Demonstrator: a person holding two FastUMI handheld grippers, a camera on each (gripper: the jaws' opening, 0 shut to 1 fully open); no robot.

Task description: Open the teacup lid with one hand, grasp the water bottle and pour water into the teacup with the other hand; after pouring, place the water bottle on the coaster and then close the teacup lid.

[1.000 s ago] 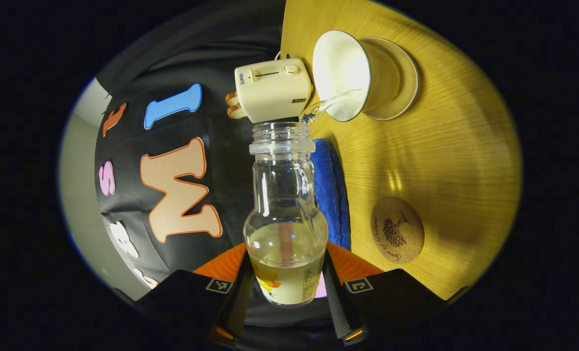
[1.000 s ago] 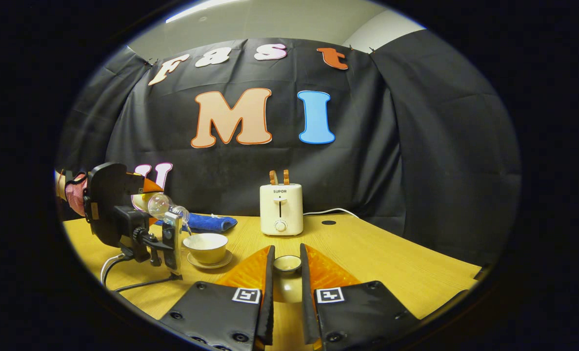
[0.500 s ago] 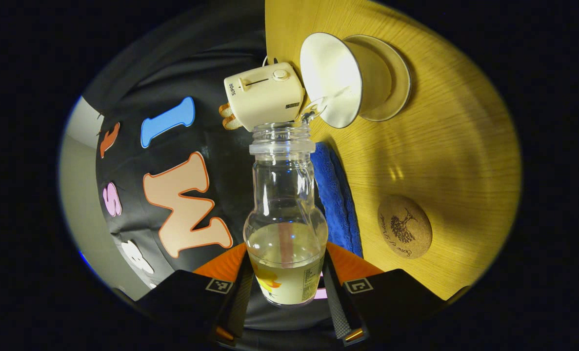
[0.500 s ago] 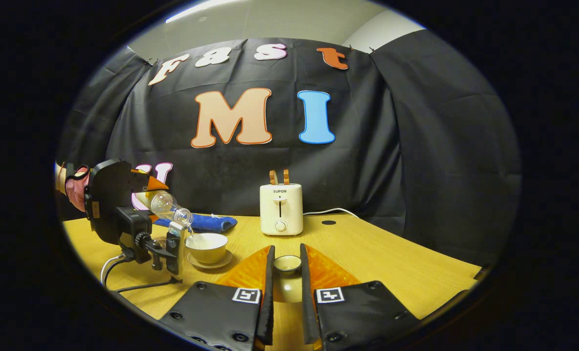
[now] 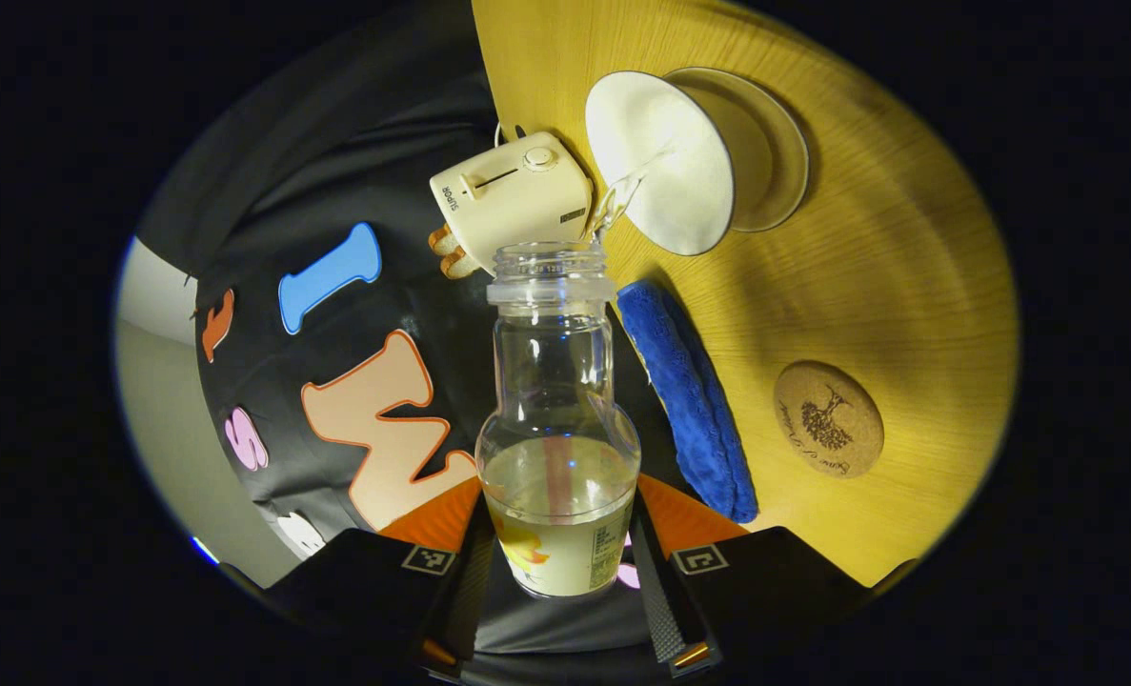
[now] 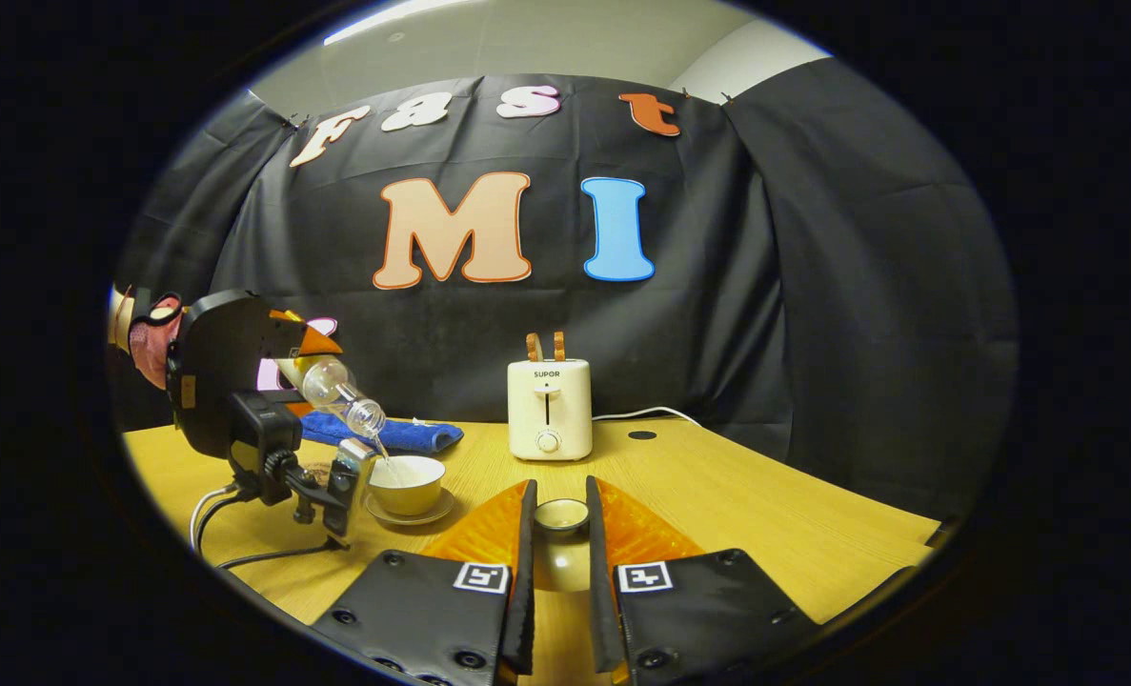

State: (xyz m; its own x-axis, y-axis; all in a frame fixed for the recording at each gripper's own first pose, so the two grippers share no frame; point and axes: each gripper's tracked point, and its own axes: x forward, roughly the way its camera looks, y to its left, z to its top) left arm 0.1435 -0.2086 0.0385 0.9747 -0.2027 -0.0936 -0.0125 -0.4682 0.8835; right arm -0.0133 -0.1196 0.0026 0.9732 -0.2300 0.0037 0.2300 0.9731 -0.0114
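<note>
In the left gripper view my left gripper (image 5: 557, 562) is shut on a clear water bottle (image 5: 555, 419), tipped mouth-down toward the white teacup (image 5: 665, 162) on its saucer (image 5: 782, 152). A thin stream of water runs from the bottle's mouth into the cup. The cork coaster (image 5: 828, 418) lies on the table beside it. In the right gripper view my right gripper (image 6: 559, 519) is shut on the small teacup lid (image 6: 561, 515), held low over the table. The left gripper (image 6: 303, 357), bottle (image 6: 340, 393) and teacup (image 6: 407, 484) show at the left there.
A white toaster (image 6: 549, 408) stands at the back of the yellow table (image 6: 737, 505), with a blue cloth (image 6: 384, 435) to its left. A hand in a glove (image 6: 146, 333) holds the left gripper, and cables (image 6: 241, 548) trail from it across the table.
The left gripper has tipped the bottle further toward the teacup and risen a little; water keeps flowing. The right gripper with the lid has not moved.
</note>
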